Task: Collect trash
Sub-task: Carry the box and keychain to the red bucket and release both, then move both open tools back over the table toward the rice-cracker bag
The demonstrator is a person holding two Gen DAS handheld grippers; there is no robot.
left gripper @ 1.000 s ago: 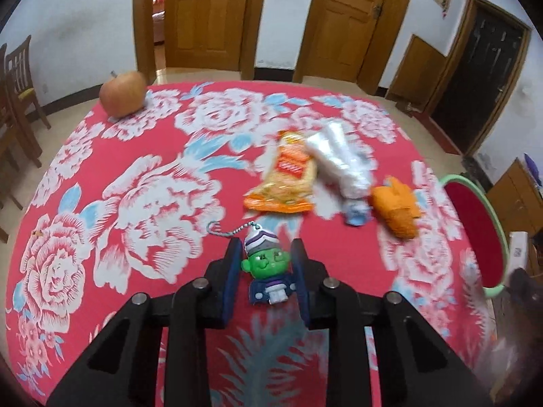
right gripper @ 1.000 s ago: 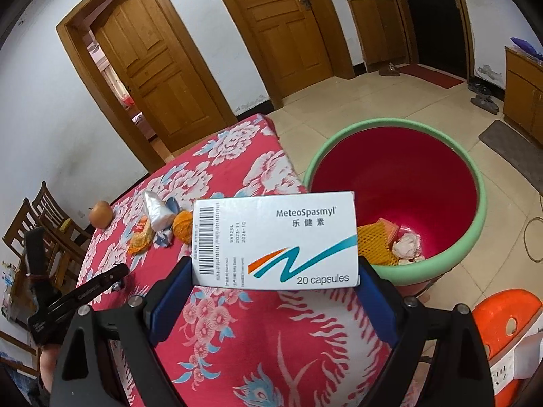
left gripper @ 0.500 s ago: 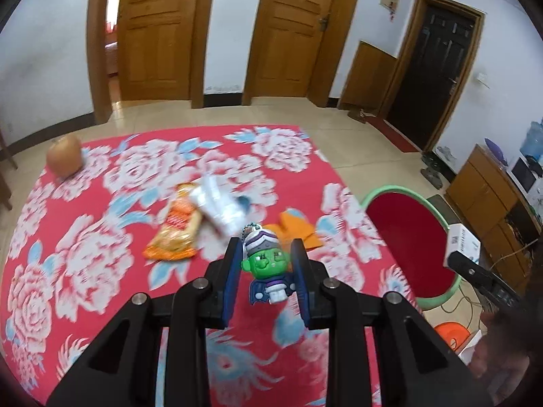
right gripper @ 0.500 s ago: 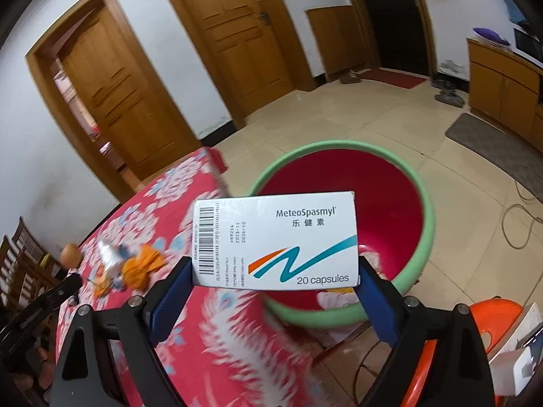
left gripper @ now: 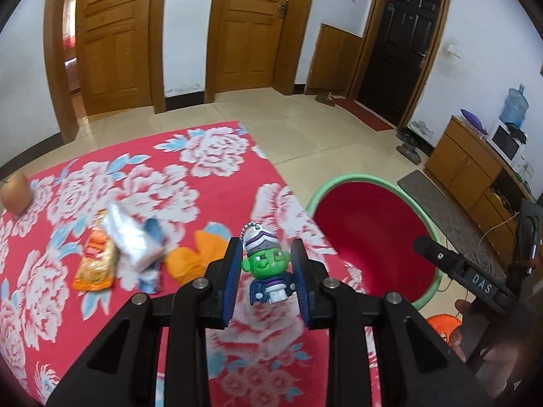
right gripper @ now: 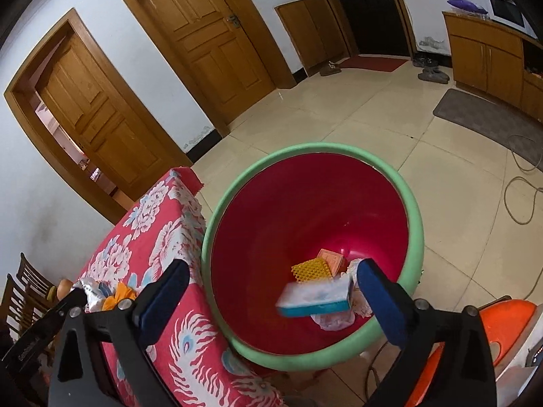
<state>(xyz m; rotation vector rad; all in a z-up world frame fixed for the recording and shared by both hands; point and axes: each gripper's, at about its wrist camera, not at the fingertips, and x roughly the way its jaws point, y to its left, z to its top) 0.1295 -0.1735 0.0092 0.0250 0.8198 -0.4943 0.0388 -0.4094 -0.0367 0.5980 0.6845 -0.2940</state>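
Only the right wrist camera looked down into the red bin [right gripper: 305,210] with its green rim, where a blurred white-and-teal medicine box [right gripper: 314,300] lay free between the widening jaws of the right gripper [right gripper: 271,291], touching neither pad, its long axis roughly level and running from one finger toward the other. It appeared to be in mid-air over the bin's bottom, though the blur made that hard to judge. Below it lay a yellow mesh piece [right gripper: 311,269], an orange carton [right gripper: 332,259] and crumpled white paper [right gripper: 334,318]. The left wrist camera alone showed the left gripper [left gripper: 266,268] clamped narrowly on a green-faced toy keychain [left gripper: 268,271], upright with its bead chain at the top, held above the floral red tablecloth [left gripper: 135,183] near the table's bin-side edge. On the cloth sat an orange snack packet [left gripper: 96,261], a clear plastic wrapper [left gripper: 130,237], an orange scrap [left gripper: 195,257] and, at the far left edge, an apple [left gripper: 15,191]. That view showed the bin's wall but not its contents.
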